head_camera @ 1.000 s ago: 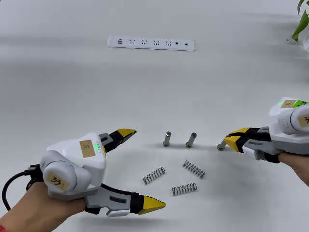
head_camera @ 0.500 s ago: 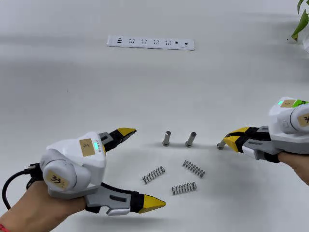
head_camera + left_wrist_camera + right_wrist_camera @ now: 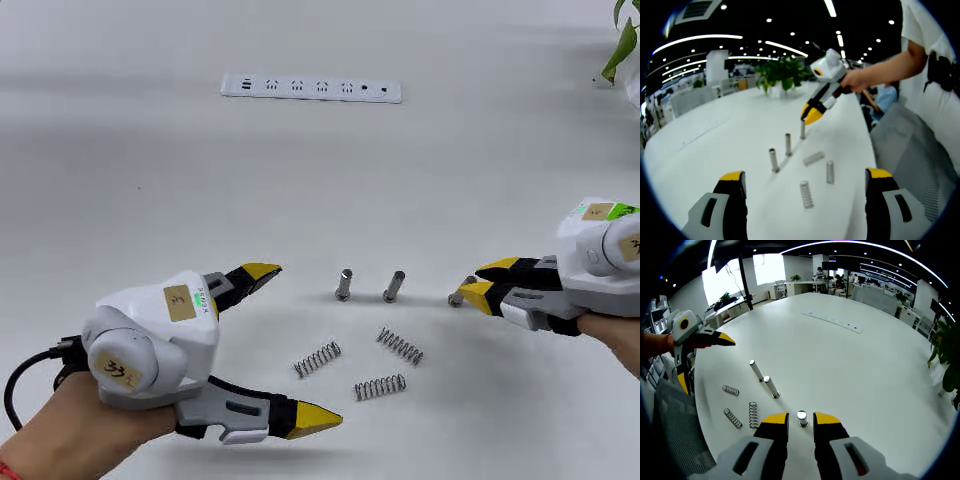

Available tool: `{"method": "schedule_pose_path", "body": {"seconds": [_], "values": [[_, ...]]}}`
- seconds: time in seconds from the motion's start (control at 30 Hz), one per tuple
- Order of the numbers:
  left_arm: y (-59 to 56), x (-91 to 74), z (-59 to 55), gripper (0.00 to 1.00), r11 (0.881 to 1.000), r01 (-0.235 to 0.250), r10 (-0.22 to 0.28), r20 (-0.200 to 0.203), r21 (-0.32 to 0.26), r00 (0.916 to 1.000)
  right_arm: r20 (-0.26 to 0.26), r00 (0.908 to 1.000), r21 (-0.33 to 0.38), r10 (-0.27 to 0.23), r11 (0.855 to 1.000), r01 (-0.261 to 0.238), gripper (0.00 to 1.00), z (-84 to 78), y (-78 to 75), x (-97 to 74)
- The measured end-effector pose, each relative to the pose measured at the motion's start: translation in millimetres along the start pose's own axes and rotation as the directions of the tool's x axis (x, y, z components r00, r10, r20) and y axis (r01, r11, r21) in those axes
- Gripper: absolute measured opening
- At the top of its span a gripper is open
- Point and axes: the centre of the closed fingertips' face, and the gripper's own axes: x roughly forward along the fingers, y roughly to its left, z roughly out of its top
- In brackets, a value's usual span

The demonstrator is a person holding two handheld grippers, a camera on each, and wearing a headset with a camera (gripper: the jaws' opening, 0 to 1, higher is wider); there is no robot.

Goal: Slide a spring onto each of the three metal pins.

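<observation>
White tabletop point(image 3: 150, 180) is carrying everything. R gripper point(image 3: 477, 279) is straddling the end pin point(image 3: 802, 416), jaws slightly apart, not pinching yet. It's needing a centred squeeze w/o tipping the pin. L gripper point(image 3: 295, 344) is hanging wide-spread near three springs point(image 3: 318, 360), beside two more pins point(image 3: 344, 284).

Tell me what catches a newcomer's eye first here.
Two yellow-tipped grippers stand out: the left gripper, low on the left, gapes wide open, while the right gripper has its fingers loosely either side of the rightmost pin. Between them on the white table, two more pins stand upright, with three springs lying loose in front.
</observation>
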Motion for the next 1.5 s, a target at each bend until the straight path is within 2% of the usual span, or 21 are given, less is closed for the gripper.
{"method": "schedule_pose_path", "body": {"seconds": [0.13,0.23,0.47,0.6,0.7,1.1,1.3,1.43,1.5], "values": [[-0.4,-1.0,0.3,1.0,1.0,-0.001,0.001,-0.003,0.003,1.0,0.008,1.0,-0.001,0.006,1.0,-0.005,0.23,0.0,0.6,-5.6],[-0.7,-1.6,0.4,1.0,1.0,-0.002,0.003,-0.006,0.007,1.0,0.023,0.9995,0.019,0.022,1.0,-0.022,0.26,-0.3,1.9,-10.7],[-2.6,-4.0,2.0,1.0,1.0,-0.006,0.006,-0.013,0.015,0.9999,0.048,0.9974,0.01,0.054,0.998,-0.055,0.36,-3.2,5.5,-22.9],[-3.6,-6.4,2.8,1.0,1.0,-0.01,0.011,-0.018,0.019,0.9998,0.061,0.9943,0.02,0.088,0.996,-0.089,0.45,-6.9,9.7,-29.9],[-4.7,-8.1,2.9,1.0,1.0,-0.012,0.012,-0.022,0.021,0.9997,0.061,0.992,-0.004,0.111,0.994,-0.111,0.52,-12.1,14.0,-34.8],[-8.8,-9.1,2.7,1.0,0.999,-0.011,0.012,-0.038,0.031,0.9992,0.084,0.9774,-0.08,0.194,0.979,-0.187,0.75,-32.7,30.7,-51.5],[-10.5,-10.1,2.4,1.0,0.999,-0.017,0.018,-0.046,0.035,0.9988,0.106,0.9686,-0.116,0.225,0.97,-0.213,0.84,-37.3,33.6,-60.5],[-11.1,-11.9,-2.9,1.0,0.999,-0.025,0.028,-0.073,0.044,0.9969,0.121,0.9627,-0.138,0.242,0.965,-0.225,0.87,-41.3,36.4,-64.4],[-9.8,-13.7,-6.2,0.97,0.998,-0.034,0.038,-0.093,0.049,0.9949,0.125,0.9602,-0.152,0.25,0.961,-0.23,0.88,-43.9,38.5,-65.0]]}}
